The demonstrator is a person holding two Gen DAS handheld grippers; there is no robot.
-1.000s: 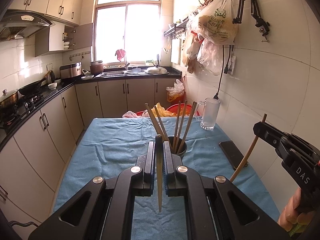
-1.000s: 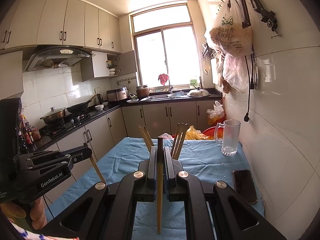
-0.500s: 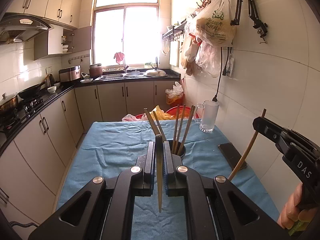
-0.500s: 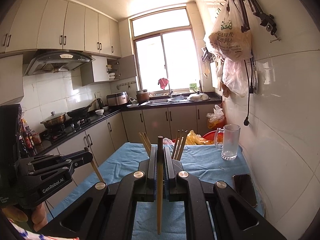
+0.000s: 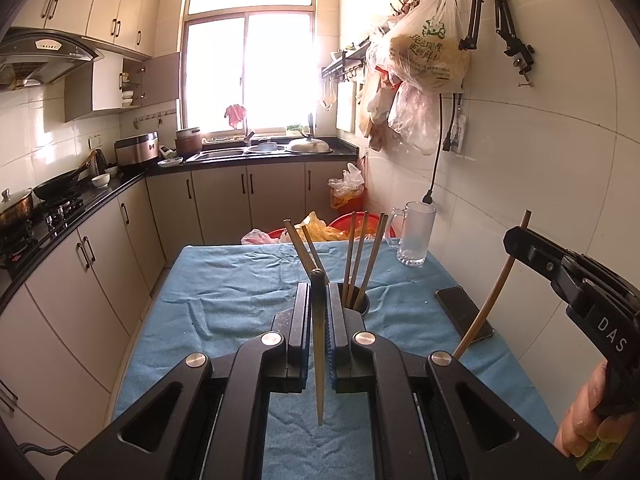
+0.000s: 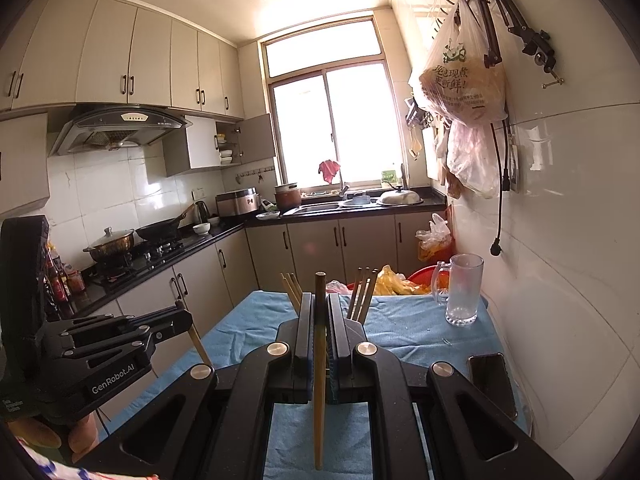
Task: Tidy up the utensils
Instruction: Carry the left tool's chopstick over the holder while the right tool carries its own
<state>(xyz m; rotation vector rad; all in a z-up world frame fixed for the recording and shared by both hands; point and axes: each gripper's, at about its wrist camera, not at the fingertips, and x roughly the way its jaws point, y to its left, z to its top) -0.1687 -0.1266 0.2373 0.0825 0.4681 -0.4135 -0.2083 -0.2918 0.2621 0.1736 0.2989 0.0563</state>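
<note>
Kitchen cabinets and a bright window fill the background; a blue cloth covers the desk (image 5: 224,300) in the lower half of both views. A dark holder cup (image 5: 358,304) stands at frame centre on the cloth in the left wrist view, with several chopsticks (image 5: 362,256) already leaning upright inside it.

The left hand-held gripper (image 5: 319,312) is clenched on one chopstick (image 5: 319,360), held near-vertical between the pads, tip pointing down toward the cloth. The right hand-held gripper (image 6: 320,320) is likewise clenched on a second chopstick (image 6: 319,392), also near-vertical. Each tool appears at the edge of the other view, clear of the cup.

A glass mug (image 5: 414,234) stands at right of centre near the wall, and a phone (image 5: 464,314) lies on the cloth just right of the cup.

Recommended procedure, judged from this position:
1. Insert one chopstick at a time to avoid the two tools colliding over the cup.
2. Align the lower tip above the open part of the rim, away from the leaning sticks.
3. Lower until the tip is inside, then release.
4. Withdraw upward, avoiding the mug.
</note>
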